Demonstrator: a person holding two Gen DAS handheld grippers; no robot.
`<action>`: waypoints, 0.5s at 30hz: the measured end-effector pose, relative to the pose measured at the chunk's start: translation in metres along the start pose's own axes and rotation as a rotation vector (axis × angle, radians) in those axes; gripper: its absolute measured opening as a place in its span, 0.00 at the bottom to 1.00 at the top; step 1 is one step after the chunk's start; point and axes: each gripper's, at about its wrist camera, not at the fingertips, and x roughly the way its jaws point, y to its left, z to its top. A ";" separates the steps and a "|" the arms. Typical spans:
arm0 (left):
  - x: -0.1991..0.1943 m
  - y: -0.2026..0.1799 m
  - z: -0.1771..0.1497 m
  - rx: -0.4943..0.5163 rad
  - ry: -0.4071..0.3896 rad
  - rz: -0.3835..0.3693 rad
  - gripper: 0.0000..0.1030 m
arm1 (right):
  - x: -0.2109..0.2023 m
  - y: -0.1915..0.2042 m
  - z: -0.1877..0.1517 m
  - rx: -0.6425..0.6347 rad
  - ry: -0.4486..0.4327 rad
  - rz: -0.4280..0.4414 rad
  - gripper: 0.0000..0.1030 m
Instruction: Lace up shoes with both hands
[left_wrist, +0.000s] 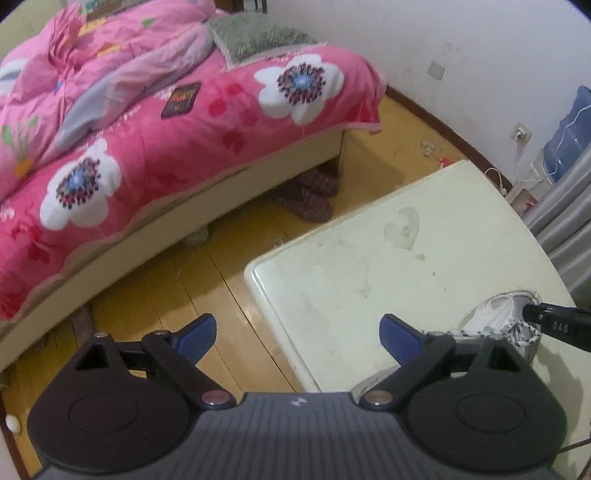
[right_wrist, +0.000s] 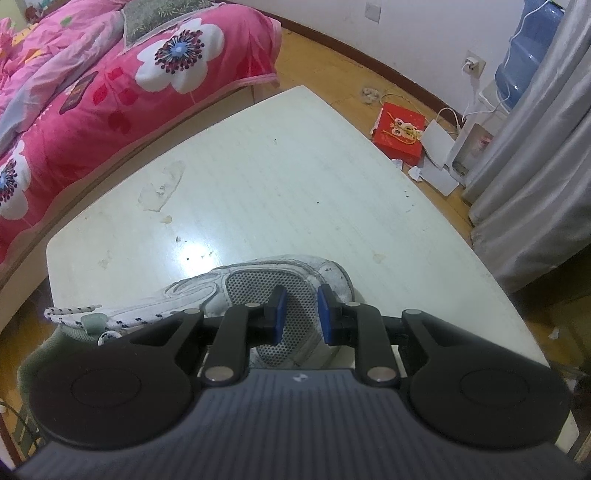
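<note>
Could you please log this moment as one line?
left tool: open, empty | right tool: narrow gap, over worn white mesh sneaker | speckled white lace: loose

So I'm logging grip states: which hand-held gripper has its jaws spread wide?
The left hand-held gripper: its blue pads stand far apart with nothing between them, off the table's corner. The right hand-held gripper keeps a narrow gap over the white shoe.

My left wrist view looks steeply down past the near left corner of the white table (left_wrist: 424, 258) toward the bed (left_wrist: 184, 122), while my right sits close above the table's near edge, both sharing tabletop and bed.
</note>
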 end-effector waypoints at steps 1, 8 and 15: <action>0.000 0.002 0.000 -0.011 0.002 0.004 0.93 | 0.000 0.001 0.000 0.000 -0.001 -0.004 0.17; 0.008 0.005 -0.003 -0.010 0.039 0.091 0.93 | 0.000 0.007 -0.002 -0.003 -0.003 -0.014 0.17; 0.010 0.005 -0.006 -0.031 0.060 0.063 0.93 | -0.001 0.007 -0.001 -0.016 0.000 -0.007 0.18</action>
